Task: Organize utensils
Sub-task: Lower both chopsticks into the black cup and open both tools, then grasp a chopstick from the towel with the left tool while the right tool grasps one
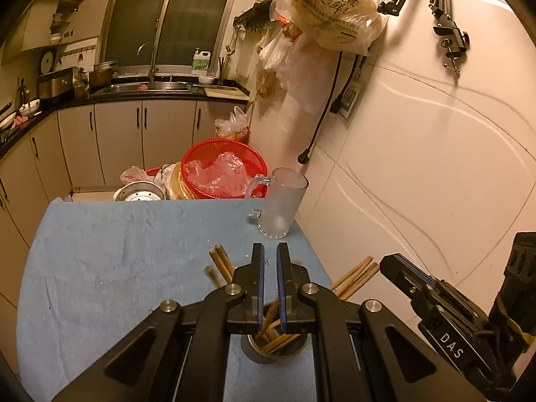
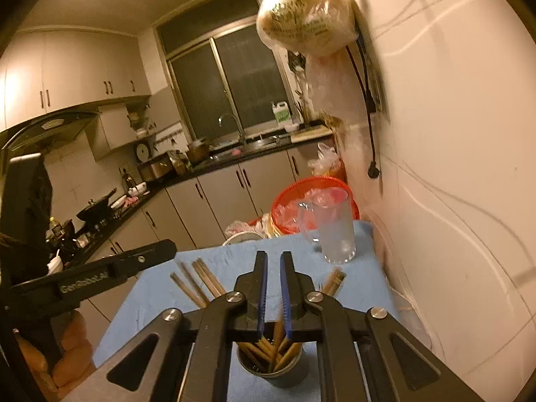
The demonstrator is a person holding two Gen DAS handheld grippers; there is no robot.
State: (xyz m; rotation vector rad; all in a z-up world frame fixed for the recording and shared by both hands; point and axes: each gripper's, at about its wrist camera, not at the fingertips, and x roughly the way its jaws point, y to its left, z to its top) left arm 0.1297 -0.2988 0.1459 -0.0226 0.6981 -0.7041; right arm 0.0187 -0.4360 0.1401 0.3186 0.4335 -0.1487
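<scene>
A metal cup (image 1: 278, 351) (image 2: 288, 375) holding several wooden chopsticks (image 1: 221, 263) (image 2: 197, 281) stands on the blue cloth (image 1: 117, 268) (image 2: 157, 305). Their upper ends fan out to both sides of my fingers. I cannot tell whether any lie loose on the cloth. My left gripper (image 1: 270, 251) (image 2: 171, 246) hovers over the cup, shut to a thin slit with nothing clearly clamped. My right gripper (image 2: 274, 256) (image 1: 386, 263) hangs beside it over the same cup. It is narrowly open, its blue pads touching nothing; chopsticks in the cup show through the gap.
A frosted glass mug (image 1: 283, 201) (image 2: 336, 234) stands at the cloth's far right corner by the white tiled wall (image 1: 435, 167). Beyond the table's far edge sit a red basket (image 1: 224, 171) with plastic bags and a metal pot (image 1: 140, 194). Kitchen counters run along the back and left.
</scene>
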